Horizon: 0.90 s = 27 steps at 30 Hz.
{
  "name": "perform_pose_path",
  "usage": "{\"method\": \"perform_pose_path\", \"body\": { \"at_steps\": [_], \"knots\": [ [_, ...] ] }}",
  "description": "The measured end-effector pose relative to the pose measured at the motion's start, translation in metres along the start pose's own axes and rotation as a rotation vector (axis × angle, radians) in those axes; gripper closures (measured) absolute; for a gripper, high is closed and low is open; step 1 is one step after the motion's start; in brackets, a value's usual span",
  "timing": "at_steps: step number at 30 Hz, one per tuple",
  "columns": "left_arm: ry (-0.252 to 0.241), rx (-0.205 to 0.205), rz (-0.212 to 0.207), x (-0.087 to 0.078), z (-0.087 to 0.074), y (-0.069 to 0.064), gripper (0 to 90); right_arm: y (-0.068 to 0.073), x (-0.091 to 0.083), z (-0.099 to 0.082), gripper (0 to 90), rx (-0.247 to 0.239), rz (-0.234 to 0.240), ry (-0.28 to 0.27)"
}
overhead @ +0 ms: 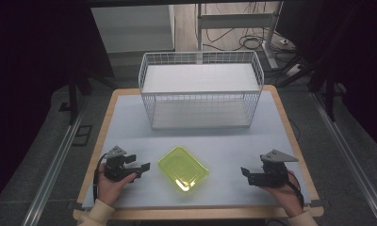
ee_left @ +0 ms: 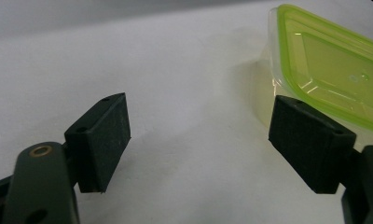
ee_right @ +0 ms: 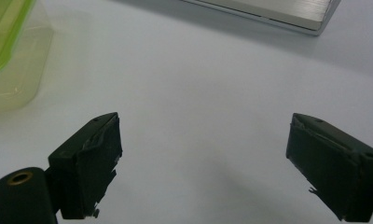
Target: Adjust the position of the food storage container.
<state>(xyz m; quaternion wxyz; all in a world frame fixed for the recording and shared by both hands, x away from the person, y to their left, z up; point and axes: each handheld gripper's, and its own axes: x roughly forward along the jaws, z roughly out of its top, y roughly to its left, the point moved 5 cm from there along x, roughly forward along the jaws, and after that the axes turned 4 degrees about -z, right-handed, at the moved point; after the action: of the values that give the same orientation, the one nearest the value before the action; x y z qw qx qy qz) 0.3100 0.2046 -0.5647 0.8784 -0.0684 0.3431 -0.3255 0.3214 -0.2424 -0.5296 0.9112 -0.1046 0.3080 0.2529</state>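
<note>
A lidded green container (overhead: 183, 168) sits near the tabletop's front edge, between the released left gripper (overhead: 138, 170) and released right gripper (overhead: 246, 174). Probably light, stiff, slippery plastic; grip its rim.

No text, label, brand, number or sign can be read in any of the views. The translucent yellow-green plastic container lid (overhead: 183, 167) carries only a small moulded mark near its middle, too faint to make out. The white wire basket (overhead: 200, 89), the pale grey desk (overhead: 224, 141) surface and the black jaw pads of the hand-held grippers bear no lettering that shows.
</note>
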Motion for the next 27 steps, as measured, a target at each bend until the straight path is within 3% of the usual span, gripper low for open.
{"method": "perform_pose_path", "body": {
  "at_steps": [5, 8, 15, 19, 27],
  "knots": [
    [-0.001, 0.013, -0.007, 0.002, 0.002, -0.002, 20.6, -0.003, -0.005, 0.000, 13.6, 0.002, -0.022, -0.017],
    [-0.016, 0.018, -0.038, 0.000, 0.003, -0.005, 19.7, -0.002, -0.007, 0.001, 15.0, 0.022, -0.011, -0.016],
    [-0.008, 0.028, -0.037, -0.001, 0.001, -0.007, 19.5, 0.000, -0.005, 0.002, 18.1, 0.034, 0.008, 0.003],
    [-0.007, 0.024, -0.044, -0.001, 0.001, -0.008, 19.5, 0.004, -0.004, 0.005, 21.6, 0.015, 0.025, 0.005],
    [-0.002, 0.038, -0.008, -0.002, 0.000, -0.008, 19.5, 0.015, -0.007, 0.013, 24.4, -0.003, 0.054, -0.014]
  ]
}}
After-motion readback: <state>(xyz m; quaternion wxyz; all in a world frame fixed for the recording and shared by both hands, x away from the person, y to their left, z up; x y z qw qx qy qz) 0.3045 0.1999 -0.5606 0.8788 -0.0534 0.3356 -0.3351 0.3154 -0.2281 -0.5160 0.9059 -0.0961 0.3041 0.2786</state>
